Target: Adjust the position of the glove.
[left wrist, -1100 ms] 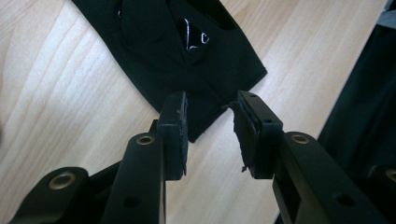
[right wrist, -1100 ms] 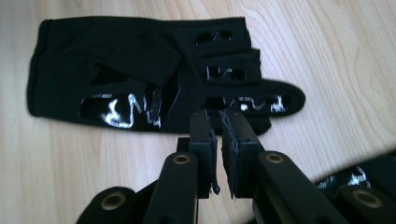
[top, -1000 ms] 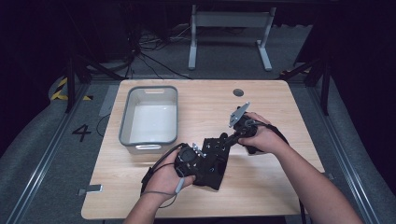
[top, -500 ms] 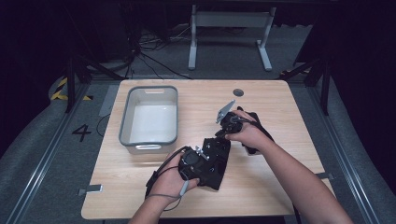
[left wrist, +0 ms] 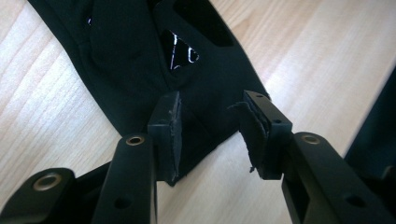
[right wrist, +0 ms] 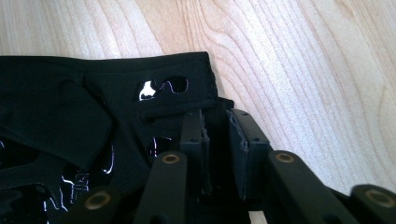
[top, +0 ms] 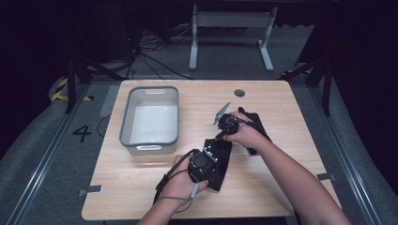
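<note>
High view: 1 black garment [top: 220,161], 1 grey bin [top: 149,119]; left claw [left wrist: 210,135] released, just opening; right claw [right wrist: 216,140] grasping garment.

We find the grey bin [top: 149,119] blocking the table [top: 291,117] at ten o'clock of our grippers. The black garment [top: 220,161] covers the wood between both hands. From twelve to three o'clock, bare wood leaves us open passage.

Left gripper [top: 213,154] just opened over black garment [top: 220,161], right gripper [top: 220,136] narrowing, lower
</note>
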Motion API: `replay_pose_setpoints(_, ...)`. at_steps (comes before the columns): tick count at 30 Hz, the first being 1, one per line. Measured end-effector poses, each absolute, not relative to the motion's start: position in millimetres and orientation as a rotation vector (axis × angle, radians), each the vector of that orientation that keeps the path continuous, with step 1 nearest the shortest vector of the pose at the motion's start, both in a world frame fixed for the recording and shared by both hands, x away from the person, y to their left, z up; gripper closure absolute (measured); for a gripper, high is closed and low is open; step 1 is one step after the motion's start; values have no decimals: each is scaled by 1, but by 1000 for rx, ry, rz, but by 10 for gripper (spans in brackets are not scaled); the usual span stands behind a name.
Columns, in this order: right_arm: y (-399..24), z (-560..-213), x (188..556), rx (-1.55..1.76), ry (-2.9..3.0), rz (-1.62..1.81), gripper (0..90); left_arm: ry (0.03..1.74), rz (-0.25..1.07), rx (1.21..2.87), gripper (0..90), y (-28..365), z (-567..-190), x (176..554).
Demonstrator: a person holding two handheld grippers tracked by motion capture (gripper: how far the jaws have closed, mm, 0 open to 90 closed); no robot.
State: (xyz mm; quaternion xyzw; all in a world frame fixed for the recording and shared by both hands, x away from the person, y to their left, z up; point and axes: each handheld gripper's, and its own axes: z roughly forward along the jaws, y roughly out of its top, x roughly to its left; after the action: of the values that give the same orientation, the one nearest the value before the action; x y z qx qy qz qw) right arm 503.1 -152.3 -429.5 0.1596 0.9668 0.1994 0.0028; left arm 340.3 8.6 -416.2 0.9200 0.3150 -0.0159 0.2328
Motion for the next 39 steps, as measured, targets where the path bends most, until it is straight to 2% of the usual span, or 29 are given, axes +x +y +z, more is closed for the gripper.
replay_pose_setpoints(5, -151, -429, 502, 489, 3035, 617, 846, 898, -77, 2580, 538, 0, -430, 342)
replay_pose_setpoints(11, -150, -429, 500, 475, 3026, 608, 853, 918, -34, 2605, 558, -6, -433, 342)
replay_pose_setpoints(12, -151, -429, 499, 480, 3024, 610, 855, 923, 0, 2621, 612, -6, -432, 342)
replay_pose_setpoints(13, -152, -430, 500, 494, 3028, 622, 858, 939, 37, 2631, 720, -7, -433, 342)
replay_pose_setpoints(17, -154, -430, 501, 508, 3030, 648, 864, 927, 39, 2654, 826, -8, -432, 343)
replay_pose_setpoints(19, -154, -430, 500, 496, 3024, 654, 871, 909, 28, 2646, 844, -7, -432, 343)
replay_pose_setpoints(23, -157, -428, 497, 511, 3006, 670, 879, 912, -21, 2622, 852, 0, -431, 346)
replay_pose_setpoints(30, -172, -410, 489, 508, 2981, 747, 880, 799, 20, 2621, 850, 12, -418, 342)
replay_pose_setpoints(39, -196, -380, 449, 460, 2894, 864, 880, 726, 19, 2597, 846, 28, -401, 337)
